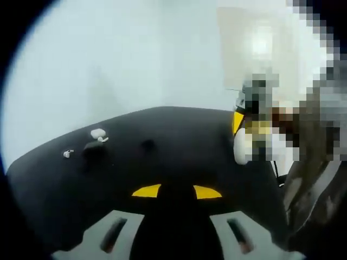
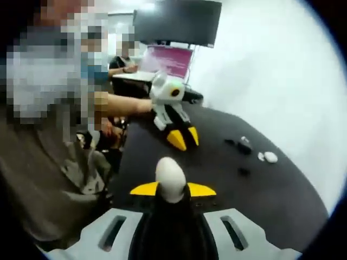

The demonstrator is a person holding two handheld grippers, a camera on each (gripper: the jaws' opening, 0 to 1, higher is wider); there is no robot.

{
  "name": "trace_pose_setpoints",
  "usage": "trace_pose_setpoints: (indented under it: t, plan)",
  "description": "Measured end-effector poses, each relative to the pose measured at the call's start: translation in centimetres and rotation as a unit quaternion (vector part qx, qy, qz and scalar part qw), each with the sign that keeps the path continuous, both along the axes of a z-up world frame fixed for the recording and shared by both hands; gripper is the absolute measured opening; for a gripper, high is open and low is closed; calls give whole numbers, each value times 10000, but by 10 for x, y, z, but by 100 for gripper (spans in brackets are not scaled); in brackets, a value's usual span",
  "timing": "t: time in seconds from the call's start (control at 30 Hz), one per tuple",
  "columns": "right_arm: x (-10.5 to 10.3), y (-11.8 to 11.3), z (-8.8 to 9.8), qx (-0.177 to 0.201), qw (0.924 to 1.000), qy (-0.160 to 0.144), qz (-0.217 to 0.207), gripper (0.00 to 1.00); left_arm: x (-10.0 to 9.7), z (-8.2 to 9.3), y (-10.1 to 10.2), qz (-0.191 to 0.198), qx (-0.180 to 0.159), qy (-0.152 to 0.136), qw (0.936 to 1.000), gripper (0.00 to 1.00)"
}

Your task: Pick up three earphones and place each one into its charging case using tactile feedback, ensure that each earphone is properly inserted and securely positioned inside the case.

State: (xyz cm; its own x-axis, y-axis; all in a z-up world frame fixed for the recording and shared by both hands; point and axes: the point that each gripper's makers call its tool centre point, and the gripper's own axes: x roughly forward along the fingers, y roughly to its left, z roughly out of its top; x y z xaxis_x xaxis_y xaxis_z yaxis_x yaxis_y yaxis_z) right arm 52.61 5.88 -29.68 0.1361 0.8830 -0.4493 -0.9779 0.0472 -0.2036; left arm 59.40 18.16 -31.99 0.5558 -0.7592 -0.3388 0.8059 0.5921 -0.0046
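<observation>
My right gripper [image 2: 172,189] is shut on a white rounded charging case [image 2: 171,177], held upright between its yellow-tipped jaws. It enters the left gripper view from the right, where the same case [image 1: 241,146] shows over the table edge. My left gripper [image 1: 177,192] hovers above the black table [image 1: 179,162] with a gap between its jaws and nothing in it; it shows again as the left gripper [image 2: 183,138]. Far off lie a white case [image 1: 98,133] [image 2: 270,157], a dark case [image 1: 95,149] [image 2: 244,146] and a small white earphone [image 1: 68,153].
A small dark item [image 1: 147,144] [image 2: 244,171] lies apart from the cases. A person's arm [image 2: 119,104] holds the left gripper, with the body close at the table's side. A monitor [image 2: 176,21] and a laptop [image 2: 171,59] stand beyond the table's far end.
</observation>
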Motion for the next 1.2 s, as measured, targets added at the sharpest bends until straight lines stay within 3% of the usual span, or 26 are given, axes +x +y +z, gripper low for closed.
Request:
trace_pose_setpoints:
  t: [0.17, 0.27, 0.43, 0.7, 0.83, 0.9, 1.0, 1.1, 1.17, 1.2]
  plan:
    - [-3, 17, -17, -54, 9992, 277, 300, 27, -1, 0, 0, -4, 14, -22, 10000, 19]
    - [-2, 24, -17, 81, 9990, 313, 324, 25, -1, 0, 1, -1, 9, -37, 10000, 18]
    - [2, 27, -9, 364, 9969, 661, 227, 23, -2, 0, 0, -28, 15, -44, 10000, 18]
    - [42, 11, 11, 1094, 9849, 1206, -580, 21, -1, 6, 1, -23, -174, 32, 9998, 18]
    - [82, -7, 13, 1384, 9714, 1298, -1426, 21, 0, 21, 1, -55, -505, 114, 9986, 18]
    - [107, -19, 17, 1651, 9592, 1237, -1932, 21, 1, 28, 1, -54, -515, 37, 9987, 18]
    - [129, -32, 17, 1851, 9421, 1470, -2377, 21, 4, 40, 0, -51, -451, -116, 9989, 18]
    - [156, -53, 16, 1933, 9272, 1274, -2945, 21, 8, 49, 1, -51, -428, -220, 9988, 18]
    - [177, -74, 15, 1900, 9149, 921, -3439, 21, 10, 52, 3, -31, -431, -266, 9987, 18]
    - [183, -83, 13, 1903, 9075, 896, -3636, 21, 10, 53, 3, -24, -438, -278, 9987, 18]
